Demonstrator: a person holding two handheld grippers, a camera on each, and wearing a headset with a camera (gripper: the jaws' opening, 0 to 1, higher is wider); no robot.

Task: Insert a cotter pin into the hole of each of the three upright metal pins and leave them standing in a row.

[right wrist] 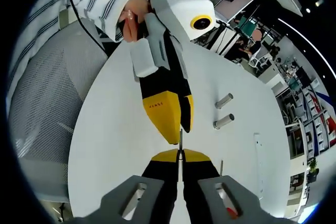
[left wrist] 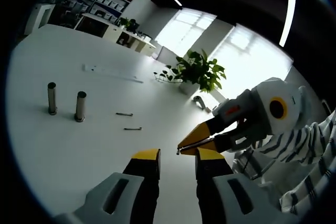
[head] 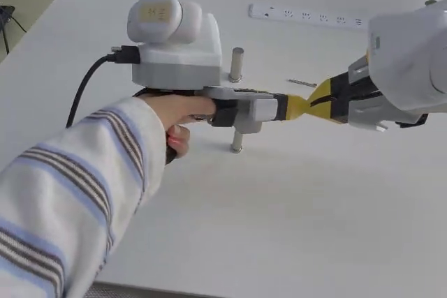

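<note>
The left gripper [left wrist: 178, 157] is held in a hand [head: 180, 113] above the counter [head: 293, 207], on the side away from the power strip [head: 307, 16]. Its fingers [left wrist: 147, 157] stand apart with a clear gap and have hold of nothing. The right gripper [right wrist: 179, 157] faces it tip to tip. The right gripper's fingers [right wrist: 197, 157] are pressed together on the held cotter pin [right wrist: 180, 141], which projects straight forward from between them. The free end of the held cotter pin lies at the mouth of the left gripper's gap; whether it touches those fingers cannot be told. The first metal pin [head: 237, 65] stands upright on the counter between the power strip and the left gripper. The second metal pin [head: 237, 143] stands upright farther from the power strip, directly below the body of the left gripper, with its upper part hidden. In the left gripper view the two metal pins stand side by side, near each other but apart. Two spare pins lie flat on the counter beside them: the first loose cotter pin [left wrist: 124, 114], nearer the power strip, and the second loose cotter pin [left wrist: 132, 128], just beyond it.
</note>
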